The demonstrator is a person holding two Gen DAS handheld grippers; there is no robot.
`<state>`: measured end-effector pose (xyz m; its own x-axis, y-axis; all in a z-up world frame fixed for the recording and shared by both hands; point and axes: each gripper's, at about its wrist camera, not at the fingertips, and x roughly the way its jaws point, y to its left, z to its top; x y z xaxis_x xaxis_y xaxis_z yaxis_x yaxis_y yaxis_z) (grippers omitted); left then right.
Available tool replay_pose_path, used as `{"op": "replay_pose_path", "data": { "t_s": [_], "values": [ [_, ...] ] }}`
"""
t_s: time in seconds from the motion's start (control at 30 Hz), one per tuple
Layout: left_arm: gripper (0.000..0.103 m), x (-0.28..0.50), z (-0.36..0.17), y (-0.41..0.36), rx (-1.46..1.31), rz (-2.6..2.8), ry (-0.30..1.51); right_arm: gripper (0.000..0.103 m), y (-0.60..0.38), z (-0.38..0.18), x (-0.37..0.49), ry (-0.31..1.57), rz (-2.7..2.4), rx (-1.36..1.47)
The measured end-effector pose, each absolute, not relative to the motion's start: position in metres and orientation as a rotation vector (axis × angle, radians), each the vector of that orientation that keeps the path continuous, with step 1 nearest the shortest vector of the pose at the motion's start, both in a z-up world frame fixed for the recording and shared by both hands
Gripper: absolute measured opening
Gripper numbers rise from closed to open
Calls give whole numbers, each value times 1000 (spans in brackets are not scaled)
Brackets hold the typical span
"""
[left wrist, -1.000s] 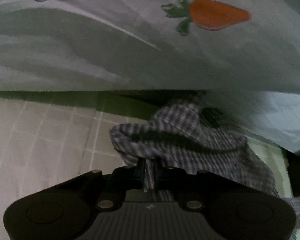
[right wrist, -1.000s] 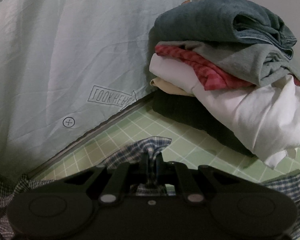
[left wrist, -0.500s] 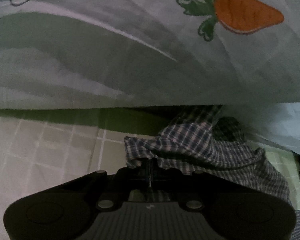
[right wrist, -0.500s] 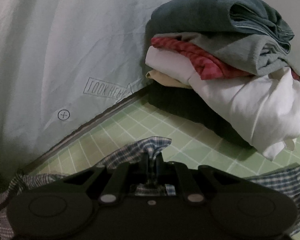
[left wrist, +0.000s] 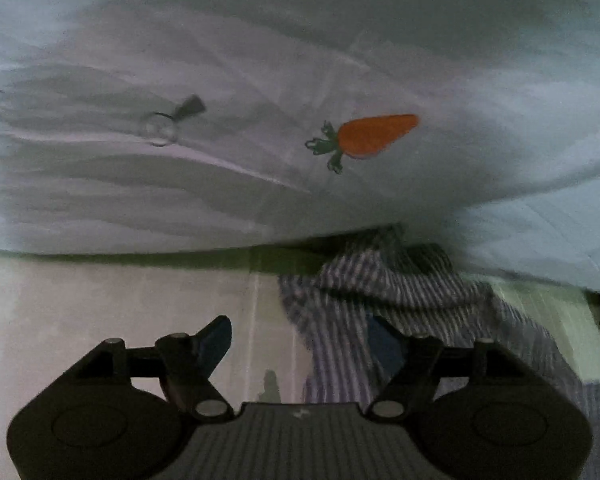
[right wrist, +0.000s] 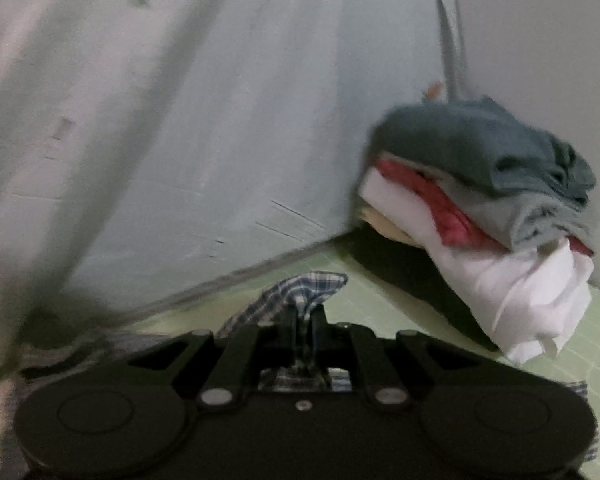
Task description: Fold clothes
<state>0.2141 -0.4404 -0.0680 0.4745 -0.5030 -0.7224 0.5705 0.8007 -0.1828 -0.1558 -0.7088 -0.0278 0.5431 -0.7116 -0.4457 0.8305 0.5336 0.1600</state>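
The checked shirt [left wrist: 400,300] lies crumpled on the green mat [right wrist: 572,360], close to the mat's far edge, where a pale sheet with carrots [left wrist: 260,80] hangs down behind it. I think it sits there because this is the spot for folding.

A pile of folded clothes [right wrist: 480,208] sits at the far right corner of the mat, up against the sheet and the wall. It looks like the done pile, kept to the side so it does not get in the way.

The left claw [left wrist: 304,340] has just been opening. Its two blue fingers [left wrist: 216,340] stand wide apart now. Nothing is pinched between them. The shirt lies just past the right finger, and the blur hides whether that finger touches the cloth.

The right claw [right wrist: 302,312] is squeezed tight on a fold of the checked shirt. A little flap of the cloth sticks up past its tips. I think it holds on so that side of the shirt stays put while the left claw goes for a new spot to grab.
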Motion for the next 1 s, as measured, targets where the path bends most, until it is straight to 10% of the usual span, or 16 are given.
{"op": "replay_pose_path", "data": {
  "t_s": [0.53, 0.63, 0.87, 1.0],
  "values": [
    [78, 46, -87, -292, 121, -605, 1004, 8, -502, -84, -193, 603, -456, 446],
    [78, 31, -88, -288, 113, -601, 1015, 18, -490, -92, -198, 663, -406, 469],
    [78, -11, -89, -303, 82, -661, 1035, 88, -502, -84, -226, 666, -516, 414],
    [78, -38, -95, -330, 96, -729, 1045, 89, -528, -96, -242, 762, -631, 411]
  ]
}}
